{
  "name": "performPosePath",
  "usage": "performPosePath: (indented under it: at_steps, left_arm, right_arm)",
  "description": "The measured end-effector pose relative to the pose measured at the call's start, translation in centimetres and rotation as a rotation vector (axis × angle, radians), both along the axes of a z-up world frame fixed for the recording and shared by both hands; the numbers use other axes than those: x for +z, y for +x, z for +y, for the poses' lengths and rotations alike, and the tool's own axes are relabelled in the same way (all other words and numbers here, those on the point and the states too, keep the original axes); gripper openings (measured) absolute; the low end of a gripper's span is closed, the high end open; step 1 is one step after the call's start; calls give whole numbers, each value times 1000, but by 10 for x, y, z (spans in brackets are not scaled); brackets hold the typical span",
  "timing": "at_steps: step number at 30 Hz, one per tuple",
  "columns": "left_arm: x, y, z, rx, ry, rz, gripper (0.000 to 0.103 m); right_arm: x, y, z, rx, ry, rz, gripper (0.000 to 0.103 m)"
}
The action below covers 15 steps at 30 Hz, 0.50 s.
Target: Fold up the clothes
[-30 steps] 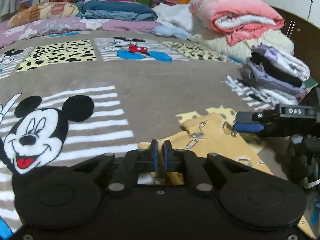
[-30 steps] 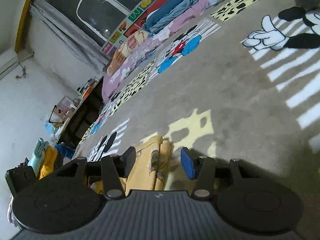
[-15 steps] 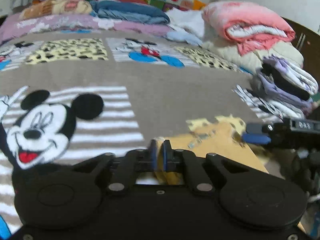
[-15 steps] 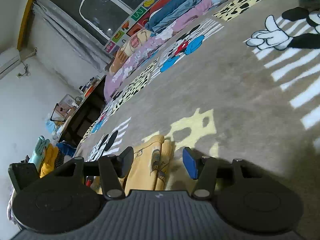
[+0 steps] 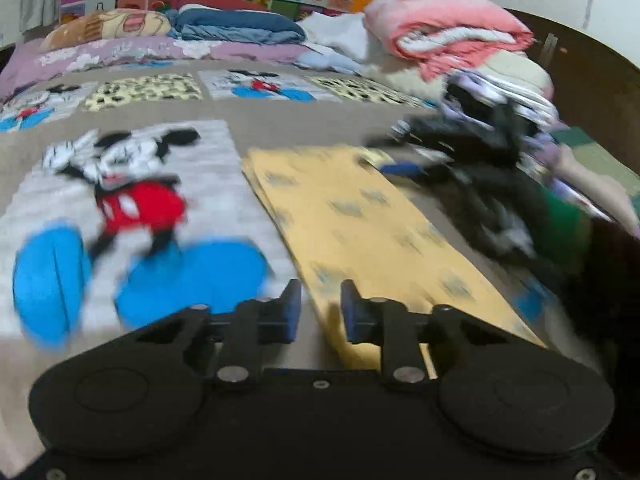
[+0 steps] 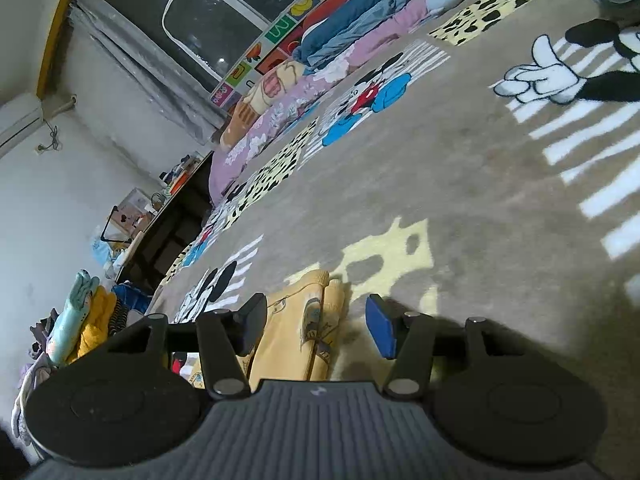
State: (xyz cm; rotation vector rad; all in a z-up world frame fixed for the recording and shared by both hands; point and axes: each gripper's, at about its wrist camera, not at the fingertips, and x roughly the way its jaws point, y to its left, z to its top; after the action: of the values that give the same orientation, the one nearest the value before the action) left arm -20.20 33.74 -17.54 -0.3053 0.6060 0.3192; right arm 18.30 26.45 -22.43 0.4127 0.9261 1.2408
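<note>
Garment (image 5: 360, 220): yellow printed knit, folded into long flat strip on plush brown cartoon-print blanket (image 5: 320, 128) covering bed; left gripper (image 5: 316, 310) jaws parted, empty, above near end; right gripper (image 6: 316, 322) wide open, straddling ribbed cuffs (image 6: 320, 304).

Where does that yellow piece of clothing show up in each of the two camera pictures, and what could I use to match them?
Left wrist view: the yellow garment lies flat as a long strip, running from centre down to the open left gripper.
Right wrist view: the yellow garment sits at bottom centre, bunched between the fingers of the open right gripper.
Shared landmark: the folded blue quilt by the far wall.
</note>
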Motion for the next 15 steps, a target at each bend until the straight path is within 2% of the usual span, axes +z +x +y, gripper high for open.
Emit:
performPosePath:
  at_steps: [1, 4, 6, 8, 9, 11, 13, 15]
  left_arm:
    - [-4, -3, -14, -11, -9, 13, 8]
    - [-18, 8, -46, -32, 73, 63, 8]
    - [-16, 12, -50, -25, 96, 51, 8]
    - [-11, 12, -49, -33, 89, 17, 8]
    - [-17, 16, -47, -37, 74, 41, 8]
    - [-29, 18, -42, -39, 53, 28, 7]
    - [-19, 15, -35, -36, -7, 1, 8]
    - [-6, 1, -32, -17, -5, -62, 8]
  right_arm:
    - [0, 0, 0, 0, 0, -3, 56]
    - [1, -2, 0, 1, -2, -11, 57]
    - [1, -3, 0, 2, -3, -16, 58]
    - [2, -4, 0, 2, -4, -22, 59]
    - [2, -4, 0, 2, -4, -23, 59]
    - [2, -4, 0, 4, -2, -23, 60]
    - [1, -4, 0, 6, -1, -19, 60]
    - [1, -3, -1, 7, 1, -16, 60]
